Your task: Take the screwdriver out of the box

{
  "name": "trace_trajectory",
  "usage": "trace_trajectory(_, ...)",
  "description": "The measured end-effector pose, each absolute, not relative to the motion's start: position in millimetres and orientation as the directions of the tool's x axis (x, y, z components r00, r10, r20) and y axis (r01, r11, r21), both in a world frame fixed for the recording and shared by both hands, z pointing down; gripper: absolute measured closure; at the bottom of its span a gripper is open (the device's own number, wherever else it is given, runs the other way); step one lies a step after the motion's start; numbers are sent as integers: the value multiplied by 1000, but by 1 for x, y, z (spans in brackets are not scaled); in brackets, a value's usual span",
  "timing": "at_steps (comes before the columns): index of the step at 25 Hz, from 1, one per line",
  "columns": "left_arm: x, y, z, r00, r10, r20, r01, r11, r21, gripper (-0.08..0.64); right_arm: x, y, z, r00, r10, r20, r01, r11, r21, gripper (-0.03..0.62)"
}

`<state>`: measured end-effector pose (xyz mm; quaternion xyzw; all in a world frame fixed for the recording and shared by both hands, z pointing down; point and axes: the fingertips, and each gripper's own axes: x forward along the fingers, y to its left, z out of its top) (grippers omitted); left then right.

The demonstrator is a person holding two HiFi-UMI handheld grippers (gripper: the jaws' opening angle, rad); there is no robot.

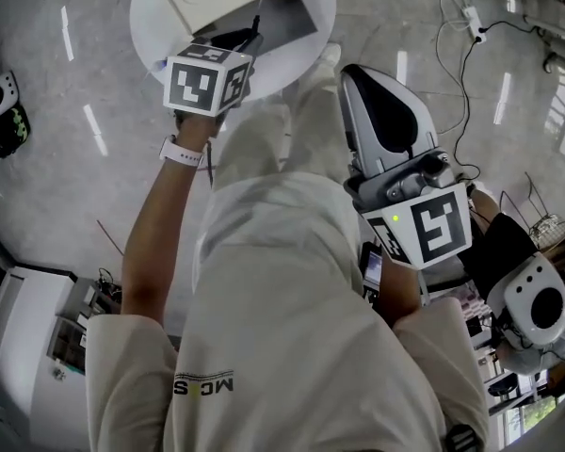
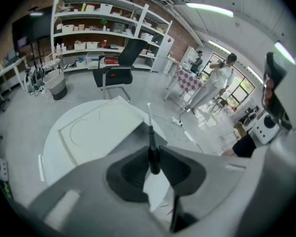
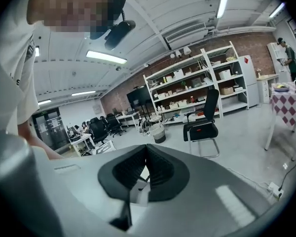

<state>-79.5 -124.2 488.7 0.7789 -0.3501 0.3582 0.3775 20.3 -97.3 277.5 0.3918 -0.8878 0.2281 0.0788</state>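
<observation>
Screwdriver [image 2: 150, 132] between left claw's [image 2: 153, 154] jaws

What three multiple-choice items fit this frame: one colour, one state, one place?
1. Round table colour? A white; B red; C black.
2. Right gripper jaws? A wide apart; B together, empty; C on the table's rim.
3. Screwdriver is? A lying on the table; B in the right gripper; C between the left gripper's jaws.
Key: A, the top shows white; B, its pads meet with nothing between; C, the left pads clamp the black handle.
</observation>
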Motion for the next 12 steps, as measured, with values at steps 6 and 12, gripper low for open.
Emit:
trace_trajectory(6,-98,-118,436,512,-376,772,-831,-447,332,494,2,-83,251,-699,-648,302,-715,627,-309,599)
trace_trajectory(12,-111,-106,382,530,-473,704,-834,-439,334,494,-16,-66,225,-715,-639,284,-699,663,-268,598)
